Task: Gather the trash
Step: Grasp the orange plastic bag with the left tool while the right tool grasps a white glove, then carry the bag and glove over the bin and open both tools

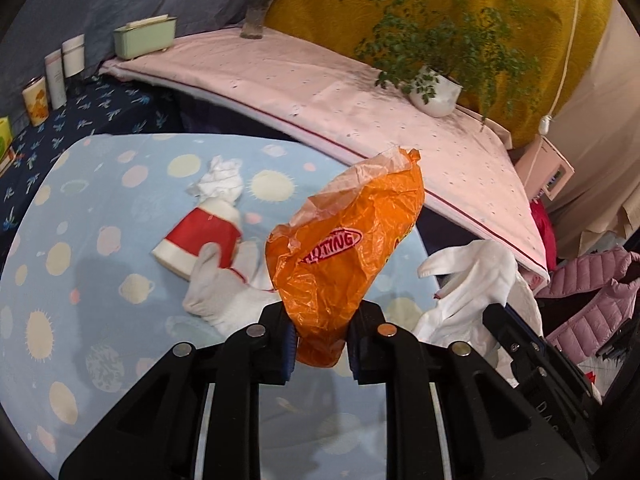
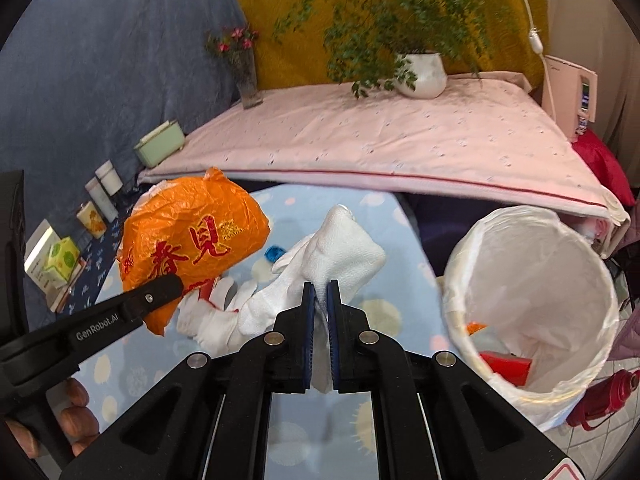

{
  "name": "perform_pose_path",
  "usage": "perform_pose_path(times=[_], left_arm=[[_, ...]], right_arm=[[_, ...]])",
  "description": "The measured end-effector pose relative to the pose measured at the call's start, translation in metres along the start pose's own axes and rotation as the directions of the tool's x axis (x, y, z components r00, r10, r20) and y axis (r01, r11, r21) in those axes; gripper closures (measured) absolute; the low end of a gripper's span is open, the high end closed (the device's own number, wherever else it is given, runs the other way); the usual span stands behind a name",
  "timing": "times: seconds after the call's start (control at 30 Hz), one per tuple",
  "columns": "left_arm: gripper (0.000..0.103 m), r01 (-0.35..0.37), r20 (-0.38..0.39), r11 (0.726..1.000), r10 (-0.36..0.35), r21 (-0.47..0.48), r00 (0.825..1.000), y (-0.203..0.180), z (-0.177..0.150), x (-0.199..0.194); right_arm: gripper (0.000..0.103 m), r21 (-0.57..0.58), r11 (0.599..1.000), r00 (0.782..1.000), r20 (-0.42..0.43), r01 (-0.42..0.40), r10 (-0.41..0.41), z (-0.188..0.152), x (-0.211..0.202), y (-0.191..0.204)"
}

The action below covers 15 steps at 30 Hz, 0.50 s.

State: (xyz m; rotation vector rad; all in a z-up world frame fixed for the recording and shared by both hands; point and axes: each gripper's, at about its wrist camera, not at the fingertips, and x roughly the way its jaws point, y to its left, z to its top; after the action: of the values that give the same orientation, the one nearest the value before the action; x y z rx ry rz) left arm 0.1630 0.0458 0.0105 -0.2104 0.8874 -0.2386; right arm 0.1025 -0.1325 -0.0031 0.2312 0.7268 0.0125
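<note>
Left gripper (image 1: 322, 344): fingers pinched on the lower end of a crumpled orange plastic bag with red lettering (image 1: 348, 248); the bag stands up and away from the fingertips, lifted clear of the blue table cover with pale sun and planet print (image 1: 100, 280).

Right gripper (image 2: 320, 300): fingers drawn narrow on a wad of white cloth or tissue (image 2: 344, 248); the wad runs forward and slightly left of the tips, its far end raised.

Bin: white bucket lined with thin white plastic film (image 2: 532, 304), standing off the table's right edge, mouth open upward.

Bin contents: a red flat piece (image 2: 506, 366) and a small orange scrap (image 2: 476, 327) low inside; the rest is bare liner.

Key relation: the bin lies right of both grippers. The right gripper is plainly nearer; the left one, with the orange bag, sits toward the table's left side, so its load looks to have the longer crossing.

Remaining on the table: a red and white paper cup lying on its side (image 1: 200, 240), long axis slanting toward the far edge, with crumpled white tissue (image 1: 220, 178) at its far end; a small blue object (image 2: 274, 253) beyond the white wad, too small to identify.

Judgement: two pieces in hand, neither yet over the bin mouth.
</note>
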Motion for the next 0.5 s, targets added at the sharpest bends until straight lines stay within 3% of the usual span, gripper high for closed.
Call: perform_pose_path(times=[0.5], left_arm=[[0.084,0.088,-0.016,0.983,-0.087,0.158,0.996,-0.102,-0.008,0.004]], right_arm=[[0.097,0.133,0.986,0.988,0.107,0.098,-0.113,0.013,-0.055,-0.090]])
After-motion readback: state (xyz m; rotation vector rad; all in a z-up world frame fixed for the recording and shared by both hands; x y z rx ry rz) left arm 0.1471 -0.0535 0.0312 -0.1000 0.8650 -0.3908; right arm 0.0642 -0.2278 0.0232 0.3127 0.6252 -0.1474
